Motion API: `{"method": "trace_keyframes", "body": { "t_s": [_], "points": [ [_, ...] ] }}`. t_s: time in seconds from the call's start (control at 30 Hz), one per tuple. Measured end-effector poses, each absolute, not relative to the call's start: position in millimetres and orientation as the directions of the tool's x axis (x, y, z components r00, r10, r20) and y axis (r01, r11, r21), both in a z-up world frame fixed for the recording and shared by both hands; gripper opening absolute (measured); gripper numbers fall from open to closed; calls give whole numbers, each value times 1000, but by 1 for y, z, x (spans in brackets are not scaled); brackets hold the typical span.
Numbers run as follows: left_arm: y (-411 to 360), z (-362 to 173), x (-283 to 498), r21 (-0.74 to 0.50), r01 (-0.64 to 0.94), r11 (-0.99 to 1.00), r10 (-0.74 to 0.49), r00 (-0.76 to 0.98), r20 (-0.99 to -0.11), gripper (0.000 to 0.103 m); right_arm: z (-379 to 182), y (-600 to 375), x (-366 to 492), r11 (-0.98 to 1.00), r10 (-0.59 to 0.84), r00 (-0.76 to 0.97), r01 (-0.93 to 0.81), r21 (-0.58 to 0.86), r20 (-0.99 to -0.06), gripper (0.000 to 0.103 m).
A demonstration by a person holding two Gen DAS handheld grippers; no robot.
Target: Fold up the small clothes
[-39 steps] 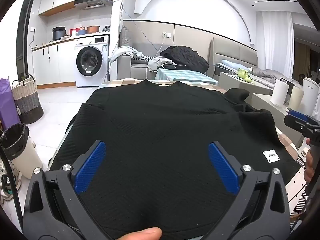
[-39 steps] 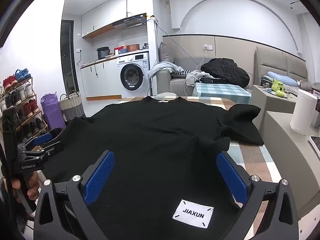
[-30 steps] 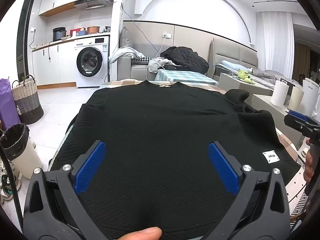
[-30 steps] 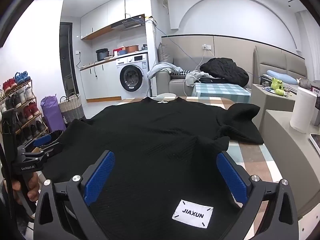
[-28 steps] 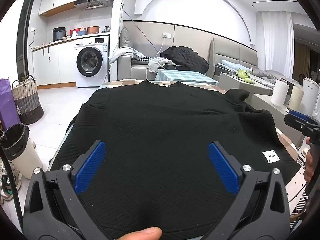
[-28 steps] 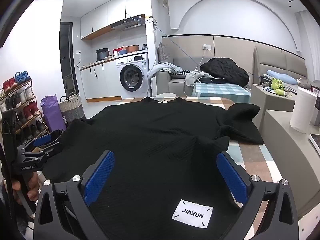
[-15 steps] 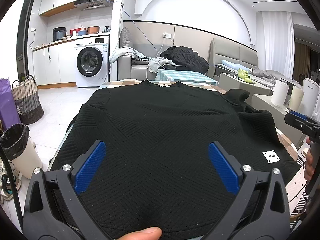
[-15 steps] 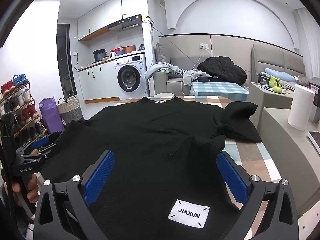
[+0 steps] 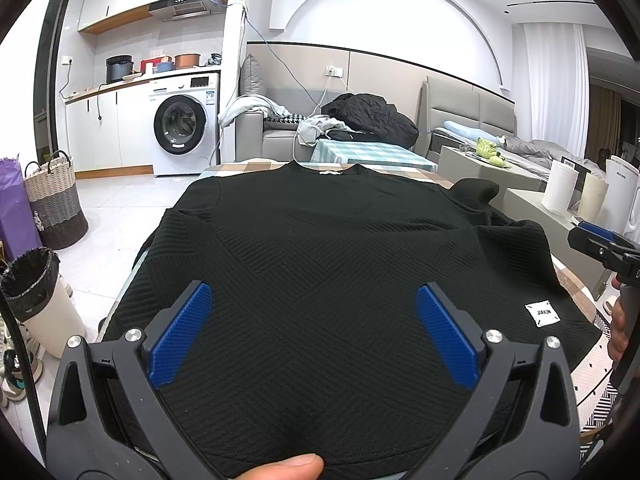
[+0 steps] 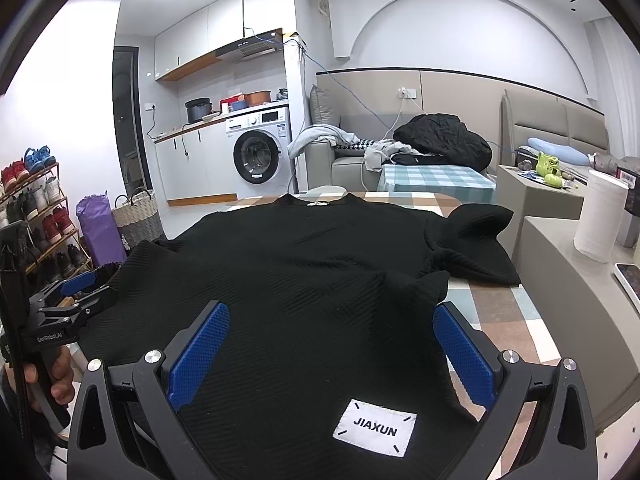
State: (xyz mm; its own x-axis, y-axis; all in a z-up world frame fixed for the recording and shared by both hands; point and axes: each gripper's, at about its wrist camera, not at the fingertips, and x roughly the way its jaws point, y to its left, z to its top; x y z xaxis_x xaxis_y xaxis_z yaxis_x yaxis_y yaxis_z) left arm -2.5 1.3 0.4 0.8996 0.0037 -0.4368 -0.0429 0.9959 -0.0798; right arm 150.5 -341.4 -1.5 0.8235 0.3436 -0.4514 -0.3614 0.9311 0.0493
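Note:
A black knit sweater [image 9: 320, 264] lies spread flat on a checked table [image 10: 504, 312], collar at the far end. It also shows in the right wrist view [image 10: 312, 288]. A white JIAXUN label [image 10: 375, 427] sits near its hem on the right. Its right sleeve [image 10: 472, 240] is bunched on the table. My left gripper [image 9: 314, 334] is open and empty, hovering over the hem's left part. My right gripper [image 10: 330, 350] is open and empty over the hem near the label. Each gripper shows at the edge of the other's view.
A bin with a black liner [image 9: 36, 296] and a wicker basket [image 9: 56, 208] stand on the floor to the left. A shoe rack [image 10: 36, 216] is at far left. Paper rolls [image 10: 600, 216] stand on a grey counter to the right. A sofa with clothes [image 9: 360, 120] lies beyond the table.
The right gripper has tilted or dropped slightly, so the label sits a little lower and left in its view. The left gripper and the sweater have not moved.

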Motion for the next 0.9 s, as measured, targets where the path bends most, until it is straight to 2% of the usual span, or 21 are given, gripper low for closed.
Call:
{"method": "trace_keyframes", "body": {
  "t_s": [0.9],
  "points": [
    [1,0,-3,-78,-43,996,4,900,-436,102,0,-344,150,936,335,828,-349,55,-450,103]
  ]
}}
